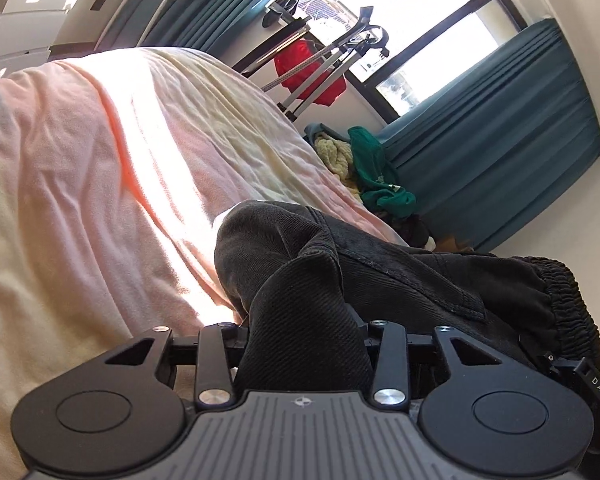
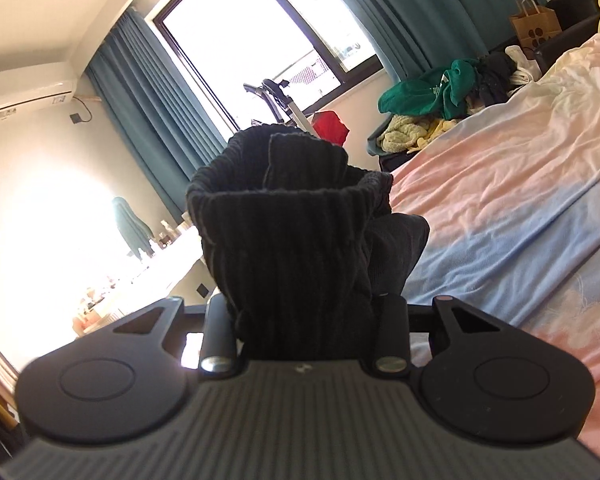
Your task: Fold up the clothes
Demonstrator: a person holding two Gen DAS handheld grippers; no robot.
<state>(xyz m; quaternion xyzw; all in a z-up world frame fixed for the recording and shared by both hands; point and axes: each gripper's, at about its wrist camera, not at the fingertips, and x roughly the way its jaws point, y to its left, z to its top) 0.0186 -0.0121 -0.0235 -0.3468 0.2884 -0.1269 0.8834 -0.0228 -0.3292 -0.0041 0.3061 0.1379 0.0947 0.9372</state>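
Gripper left point(image 1: 304, 336) and right gripper point(image 2: 304, 312) each pinch the black trousers point(image 1: 380, 272) above the bed point(image 1: 100, 180); we judge equal tension keeps the fold straight.

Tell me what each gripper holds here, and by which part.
Both are shut on the black trousers. The left gripper pinches a fold of the twill fabric near a pocket; the right gripper clamps the ribbed elastic band.

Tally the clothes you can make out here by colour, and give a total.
Black: 1, the black trousers clamped in both hand-held grippers, left and right.
Green: 1, green garment on the pile.
Red: 1, red garment hanging by the window.
Total: 3
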